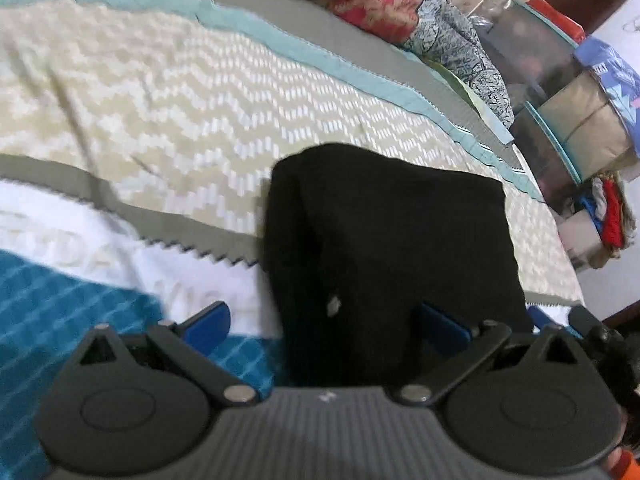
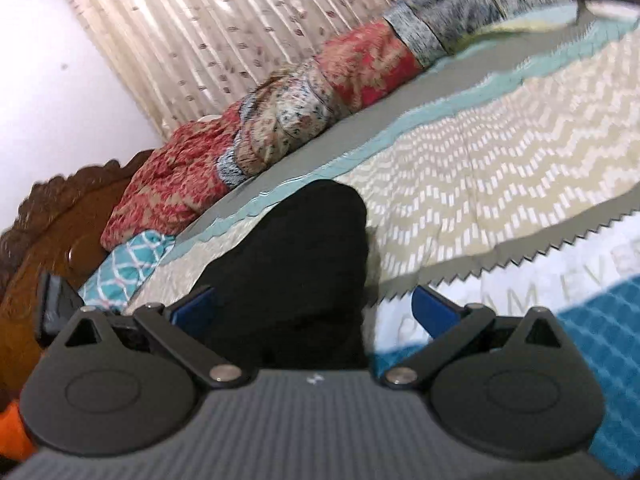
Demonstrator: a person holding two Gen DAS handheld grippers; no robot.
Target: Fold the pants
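A bedspread with a cream zigzag panel covers the bed. On that panel's near edge lie the folded black pants. Left gripper and right gripper both stand apart, straddling the pants.

Home bedroom. Bed fills both views, spread with zigzag-patterned cover in beige, white, teal. Carved wooden headboard at one end. Row of floral quilts bunched along far side, teal pillow beside them. Pleated curtain with small leaf print behind bed, plain wall next to it. Stacked storage bins and heaped clothes at bed's edge, blurred; contents hard to tell, probably bedding and laundry.
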